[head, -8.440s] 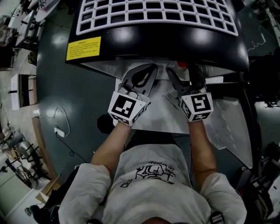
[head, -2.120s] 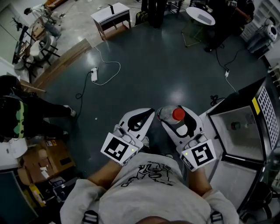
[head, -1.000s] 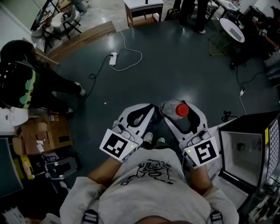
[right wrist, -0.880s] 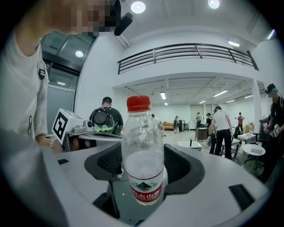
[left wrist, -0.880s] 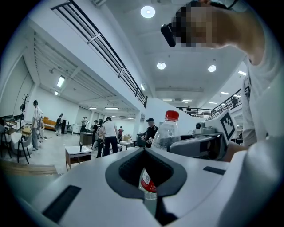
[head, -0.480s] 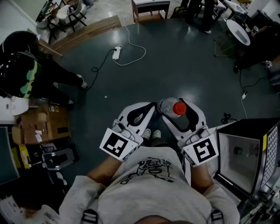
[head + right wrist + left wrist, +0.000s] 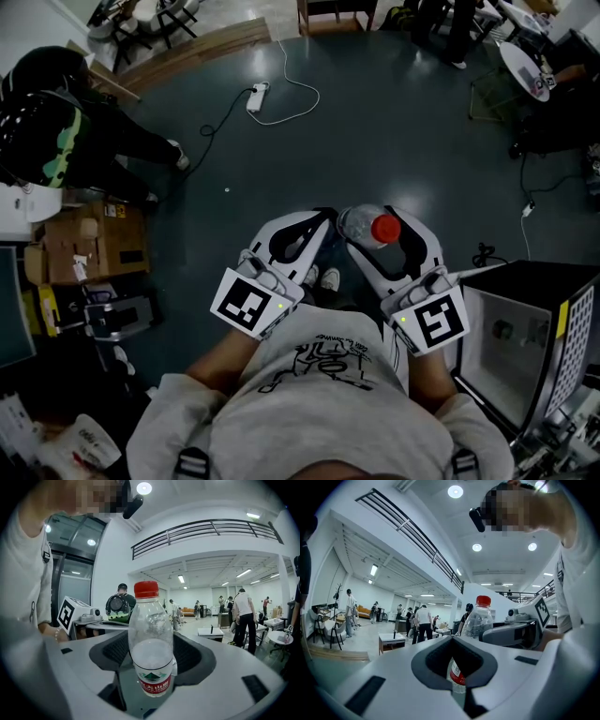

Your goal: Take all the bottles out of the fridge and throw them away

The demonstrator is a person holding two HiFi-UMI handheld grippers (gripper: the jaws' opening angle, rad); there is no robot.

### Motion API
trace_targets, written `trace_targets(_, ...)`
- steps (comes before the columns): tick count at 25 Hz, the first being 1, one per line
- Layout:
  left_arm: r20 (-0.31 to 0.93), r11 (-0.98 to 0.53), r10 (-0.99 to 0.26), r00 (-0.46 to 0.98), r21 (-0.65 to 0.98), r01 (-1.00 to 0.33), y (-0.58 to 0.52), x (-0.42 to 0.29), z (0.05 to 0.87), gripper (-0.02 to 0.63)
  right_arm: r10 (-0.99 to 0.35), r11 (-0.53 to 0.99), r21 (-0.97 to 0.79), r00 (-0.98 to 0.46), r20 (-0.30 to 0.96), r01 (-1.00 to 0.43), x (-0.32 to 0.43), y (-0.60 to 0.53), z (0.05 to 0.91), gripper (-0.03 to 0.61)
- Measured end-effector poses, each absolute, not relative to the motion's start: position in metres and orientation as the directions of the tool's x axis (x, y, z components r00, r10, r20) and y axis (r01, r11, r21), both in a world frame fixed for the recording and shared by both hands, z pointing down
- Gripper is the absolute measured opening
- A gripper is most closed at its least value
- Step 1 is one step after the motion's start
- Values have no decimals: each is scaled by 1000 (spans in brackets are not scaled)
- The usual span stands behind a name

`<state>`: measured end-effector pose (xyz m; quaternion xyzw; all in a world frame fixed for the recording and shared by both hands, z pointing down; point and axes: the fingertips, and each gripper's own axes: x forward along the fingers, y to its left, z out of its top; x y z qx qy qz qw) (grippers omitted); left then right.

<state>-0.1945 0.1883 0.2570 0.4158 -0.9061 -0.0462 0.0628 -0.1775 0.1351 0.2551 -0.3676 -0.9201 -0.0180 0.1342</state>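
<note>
One red-capped bottle (image 7: 371,228) upright, clamped in the right tongs (image 7: 382,225); left tongs (image 7: 320,221) closed, empty.

- One clear plastic bottle with a red cap (image 7: 372,228).
- Two white claws: the left claw (image 7: 322,217) and the right claw (image 7: 381,226).
- One black fridge (image 7: 539,277), near right.
- One white power strip (image 7: 255,97), far.
- One brown cardboard box (image 7: 94,246), left.

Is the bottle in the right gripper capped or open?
Capped. A red cap sits on the neck of the bottle that the right gripper holds.
</note>
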Motion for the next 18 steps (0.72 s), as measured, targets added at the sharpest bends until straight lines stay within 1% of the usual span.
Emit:
trace_targets(5,68,657,-753,-655,135,-741,183,-195,264,12,671,736,-51,-716,193,675,-187,131,250,305)
trace_targets(18,83,616,-787,-612,169,-769,193,-207,295,12,635,766,-56,-739,227,641,-195,146,286,305)
